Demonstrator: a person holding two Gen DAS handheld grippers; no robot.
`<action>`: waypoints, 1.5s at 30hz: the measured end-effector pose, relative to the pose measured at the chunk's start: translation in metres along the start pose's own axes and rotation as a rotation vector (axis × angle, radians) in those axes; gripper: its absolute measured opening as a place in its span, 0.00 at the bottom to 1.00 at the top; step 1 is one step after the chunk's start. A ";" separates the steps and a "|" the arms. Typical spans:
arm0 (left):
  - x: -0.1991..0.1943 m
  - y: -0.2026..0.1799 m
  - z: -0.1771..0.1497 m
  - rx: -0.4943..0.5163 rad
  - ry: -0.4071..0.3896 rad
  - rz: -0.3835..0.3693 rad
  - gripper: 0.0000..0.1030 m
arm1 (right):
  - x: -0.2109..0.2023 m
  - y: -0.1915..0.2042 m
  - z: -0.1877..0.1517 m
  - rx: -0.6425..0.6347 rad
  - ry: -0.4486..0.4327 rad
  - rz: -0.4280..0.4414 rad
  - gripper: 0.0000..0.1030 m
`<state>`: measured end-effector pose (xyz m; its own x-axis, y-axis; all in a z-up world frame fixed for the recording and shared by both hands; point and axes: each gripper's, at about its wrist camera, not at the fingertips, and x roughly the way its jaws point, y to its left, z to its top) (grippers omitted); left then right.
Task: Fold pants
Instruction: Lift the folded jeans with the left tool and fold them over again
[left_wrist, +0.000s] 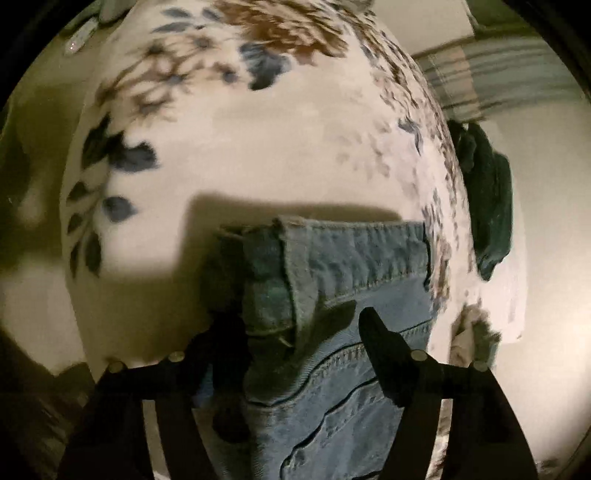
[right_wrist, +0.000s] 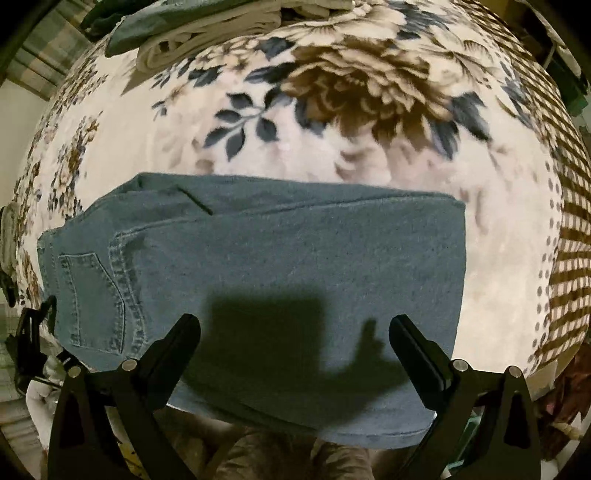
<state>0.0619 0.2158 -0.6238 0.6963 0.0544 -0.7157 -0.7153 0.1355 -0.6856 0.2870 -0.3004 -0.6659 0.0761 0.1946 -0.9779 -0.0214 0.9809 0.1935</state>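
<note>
Folded light-blue denim pants (right_wrist: 258, 266) lie lengthwise left-to-right on the floral fleece bed blanket (right_wrist: 332, 110), waistband end left beneath the released left claw (left_wrist: 295, 332), released right claw (right_wrist: 295, 332) hovering over the legs.

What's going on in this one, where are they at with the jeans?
A person with a handheld gripper in each hand is folding a pair of jeans on a floral blanket. The jeans already lie folded into a rectangle. The left gripper is at the waistband end with denim between its fingers; whether it is clamped is unclear. The right gripper hangs open above the jeans, holding nothing. More clothes are piled at the blanket's far edge.
</note>
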 end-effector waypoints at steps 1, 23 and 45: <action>-0.003 -0.003 -0.002 0.011 -0.011 0.007 0.54 | 0.000 0.000 0.001 -0.007 -0.003 0.002 1.00; -0.115 -0.225 -0.234 0.954 0.098 -0.236 0.14 | -0.032 -0.090 -0.035 0.078 0.037 0.033 0.84; -0.047 -0.179 -0.411 1.273 0.677 -0.123 0.77 | -0.050 -0.206 -0.031 0.270 0.007 0.443 0.98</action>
<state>0.1331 -0.2175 -0.5220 0.3289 -0.4431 -0.8340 0.1344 0.8961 -0.4231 0.2567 -0.5122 -0.6588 0.1111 0.5923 -0.7981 0.2080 0.7714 0.6014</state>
